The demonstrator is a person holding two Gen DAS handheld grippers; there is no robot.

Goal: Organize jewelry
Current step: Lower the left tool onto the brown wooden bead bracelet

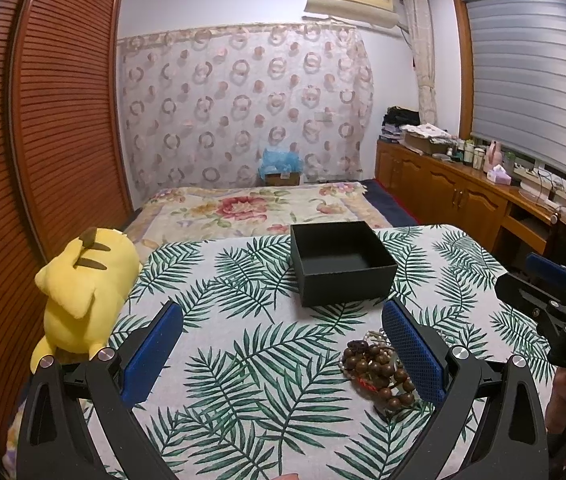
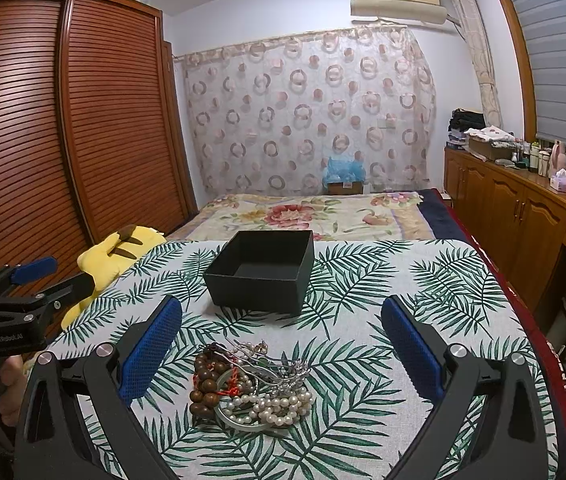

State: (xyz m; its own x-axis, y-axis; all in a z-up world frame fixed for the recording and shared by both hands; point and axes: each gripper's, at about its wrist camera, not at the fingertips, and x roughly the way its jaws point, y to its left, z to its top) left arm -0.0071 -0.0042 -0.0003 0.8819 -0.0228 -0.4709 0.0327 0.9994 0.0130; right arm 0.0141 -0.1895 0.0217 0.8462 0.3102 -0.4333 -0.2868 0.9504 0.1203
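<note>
A heap of jewelry (image 2: pixel 249 390) lies on the leaf-print tablecloth (image 2: pixel 383 360): brown wooden beads (image 2: pixel 207 384), a white pearl strand (image 2: pixel 279 406), thin silver chains and a pale bangle. My right gripper (image 2: pixel 281 320) hovers open just above and behind the heap, blue pads wide on either side. In the left wrist view the heap (image 1: pixel 377 372) sits partly behind the right blue pad (image 1: pixel 411 352) of my open left gripper (image 1: pixel 283 326). An empty black open box (image 1: pixel 343 262) (image 2: pixel 263 270) stands farther back on the table.
A yellow plush toy (image 1: pixel 83 292) lies at the table's left edge. Behind the table is a bed with a floral blanket (image 2: pixel 315 212). A wooden louvred wardrobe (image 2: pixel 63 120) stands on the left, a wooden cabinet (image 2: pixel 523 216) with bottles on the right.
</note>
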